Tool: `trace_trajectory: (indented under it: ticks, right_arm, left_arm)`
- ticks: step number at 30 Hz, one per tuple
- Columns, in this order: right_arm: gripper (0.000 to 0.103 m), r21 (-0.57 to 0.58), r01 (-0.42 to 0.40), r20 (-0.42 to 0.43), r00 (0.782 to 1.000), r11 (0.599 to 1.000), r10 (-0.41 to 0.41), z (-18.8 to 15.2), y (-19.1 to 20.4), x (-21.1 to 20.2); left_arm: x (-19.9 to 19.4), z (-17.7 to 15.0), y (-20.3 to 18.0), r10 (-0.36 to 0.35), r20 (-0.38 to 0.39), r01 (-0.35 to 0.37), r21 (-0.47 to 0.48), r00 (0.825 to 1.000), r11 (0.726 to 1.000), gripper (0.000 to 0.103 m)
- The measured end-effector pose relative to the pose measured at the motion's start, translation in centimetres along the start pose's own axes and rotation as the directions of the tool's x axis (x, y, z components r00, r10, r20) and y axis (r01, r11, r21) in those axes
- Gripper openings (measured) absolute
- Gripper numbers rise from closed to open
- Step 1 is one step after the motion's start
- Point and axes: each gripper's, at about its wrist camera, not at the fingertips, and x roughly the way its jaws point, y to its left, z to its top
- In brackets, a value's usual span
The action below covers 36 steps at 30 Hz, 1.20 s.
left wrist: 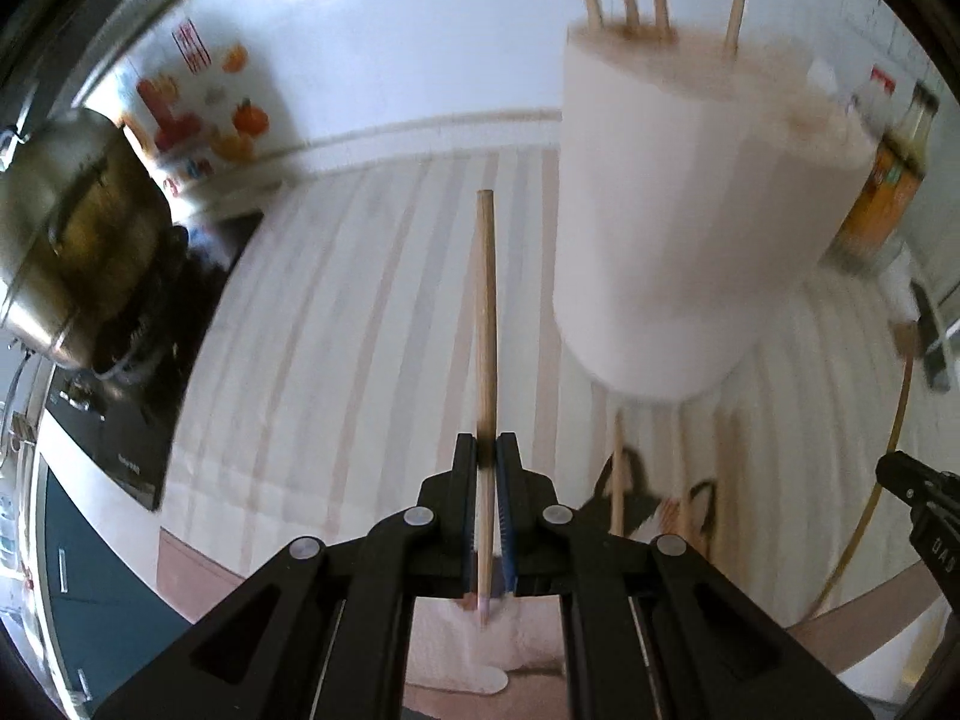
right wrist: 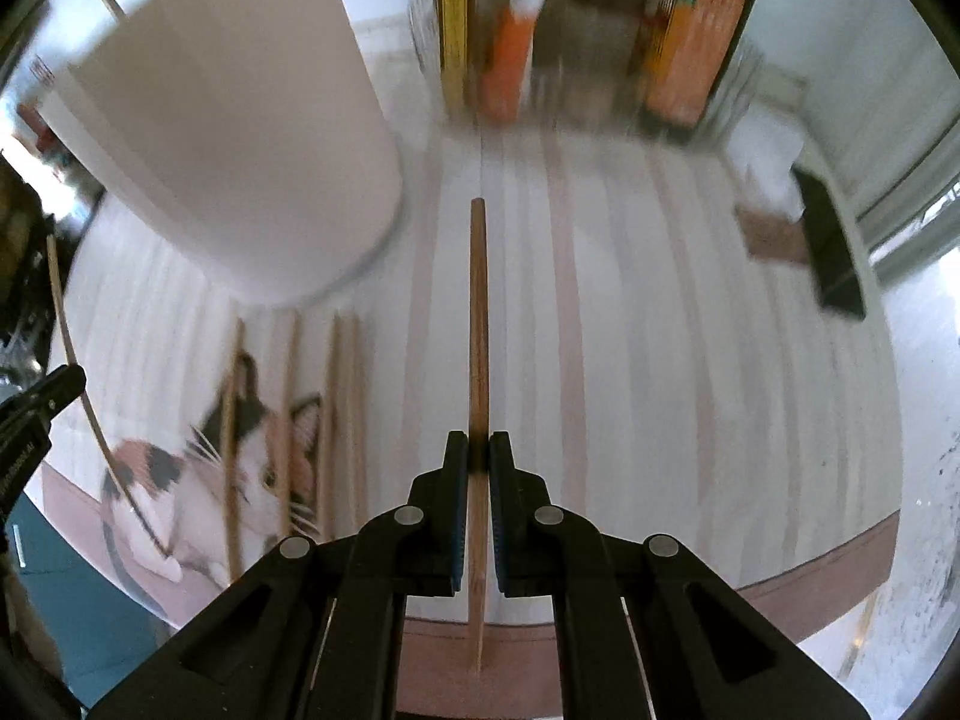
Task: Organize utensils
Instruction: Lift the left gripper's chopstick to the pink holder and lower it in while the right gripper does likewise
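My left gripper (left wrist: 486,450) is shut on a pale wooden chopstick (left wrist: 485,312) that points forward above the striped cloth. A white utensil holder (left wrist: 678,210) with several chopsticks standing in it is to the right and ahead. My right gripper (right wrist: 479,450) is shut on a darker wooden chopstick (right wrist: 477,324). The white holder (right wrist: 240,138) is to its upper left. Several loose chopsticks (right wrist: 342,420) lie on the cloth below the holder, over a cat picture (right wrist: 252,468). The right gripper's tip shows in the left wrist view (left wrist: 906,480).
A metal pot (left wrist: 66,240) sits on a black stove (left wrist: 150,396) at the left. Orange cartons and bottles (right wrist: 690,42) stand at the back. A black-and-brown object (right wrist: 828,246) lies at the right. The cloth's front edge (right wrist: 840,564) is near.
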Motion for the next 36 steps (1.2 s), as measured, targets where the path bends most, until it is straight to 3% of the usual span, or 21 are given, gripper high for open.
trace_trajectory:
  ticks: [6, 10, 17, 22, 30, 36]
  right_arm:
    - [0.007, 0.022, -0.029, 0.125, 0.992, 0.999, 0.026, 1.6, 0.1, -3.6]
    - [0.007, 0.037, -0.049, 0.204, 0.978, 0.998, 0.041, 3.1, 0.1, -6.2]
    - [0.007, 0.051, -0.126, 0.344, 0.933, 0.991, 0.101, 6.4, -0.2, -12.6]
    - [0.007, 0.066, -0.247, 0.414, 0.888, 0.967, 0.199, 9.5, -0.6, -17.7]
    - [0.007, 0.024, -0.309, 0.499, 0.828, 0.951, 0.257, 15.0, 1.1, -22.5]
    - [0.007, 0.001, -0.300, 0.486, 0.834, 0.954, 0.262, 19.6, 3.1, -21.7]
  left_arm:
    - [-3.6, 2.6, 1.2, -0.022, 0.113, 0.028, -0.053, 0.993, 0.998, 0.004]
    - [-7.2, 4.8, 2.4, -0.040, 0.200, 0.060, -0.097, 0.979, 0.993, 0.004]
    - [-14.5, 8.4, 5.1, -0.076, 0.349, 0.138, -0.155, 0.934, 0.978, 0.004]
    - [-18.3, 10.9, 6.5, -0.079, 0.433, 0.181, -0.199, 0.898, 0.963, 0.004]
    - [-18.3, 14.4, 6.8, -0.159, 0.445, 0.308, -0.284, 0.881, 0.908, 0.004]
    - [-15.5, 17.0, 5.7, -0.211, 0.406, 0.357, -0.328, 0.889, 0.874, 0.004]
